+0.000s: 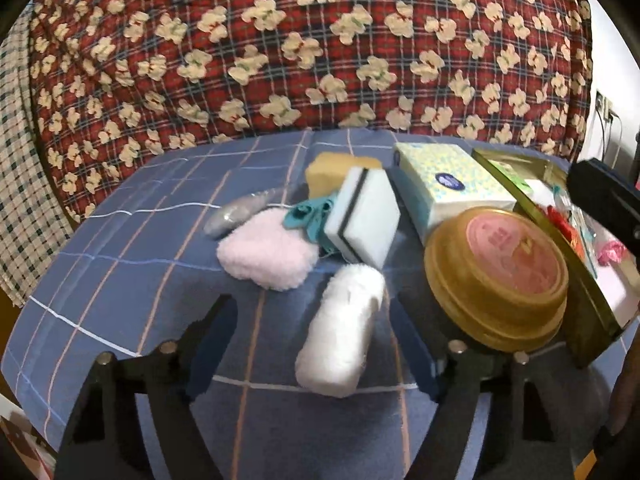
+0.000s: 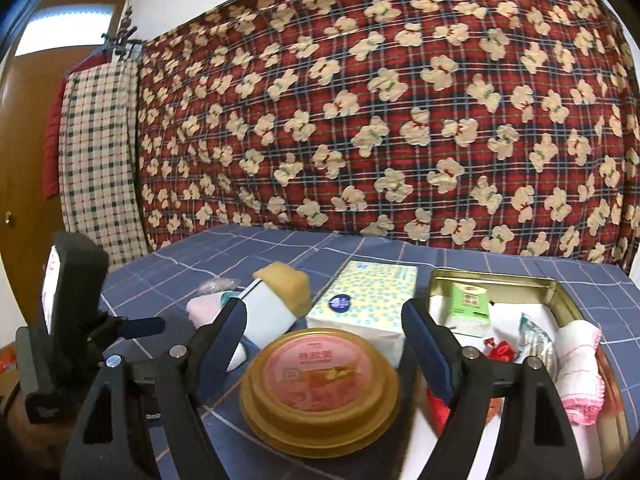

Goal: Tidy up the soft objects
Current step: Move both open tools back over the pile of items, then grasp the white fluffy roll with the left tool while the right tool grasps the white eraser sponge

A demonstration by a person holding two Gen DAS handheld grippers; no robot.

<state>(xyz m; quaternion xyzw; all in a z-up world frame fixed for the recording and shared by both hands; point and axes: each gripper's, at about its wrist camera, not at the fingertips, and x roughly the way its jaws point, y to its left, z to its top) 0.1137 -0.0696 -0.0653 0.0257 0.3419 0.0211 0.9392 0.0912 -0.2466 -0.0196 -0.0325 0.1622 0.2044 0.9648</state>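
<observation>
My left gripper [image 1: 314, 312] is open, its fingers on either side of a white fluffy roll [image 1: 340, 332] lying on the blue checked cloth [image 1: 120, 280]. Beyond it lie a pink fluffy pad [image 1: 264, 254], a teal cloth [image 1: 310, 214], a white sponge with a black stripe [image 1: 362, 218], a yellow sponge [image 1: 328, 170] and a silver pouch [image 1: 236, 212]. My right gripper [image 2: 324, 320] is open above a round gold tin with a pink lid [image 2: 320, 384]. A gold rectangular tin [image 2: 496, 316] at right holds a pink-edged rolled towel [image 2: 576, 372], a green packet [image 2: 470, 306] and red items.
A tissue pack [image 2: 368, 308] lies between the sponges and the gold rectangular tin. A red bear-pattern quilt [image 1: 300, 40] rises behind the surface. The left gripper's body [image 2: 72, 320] shows at the left of the right wrist view. A checked cloth [image 2: 96, 160] hangs at far left.
</observation>
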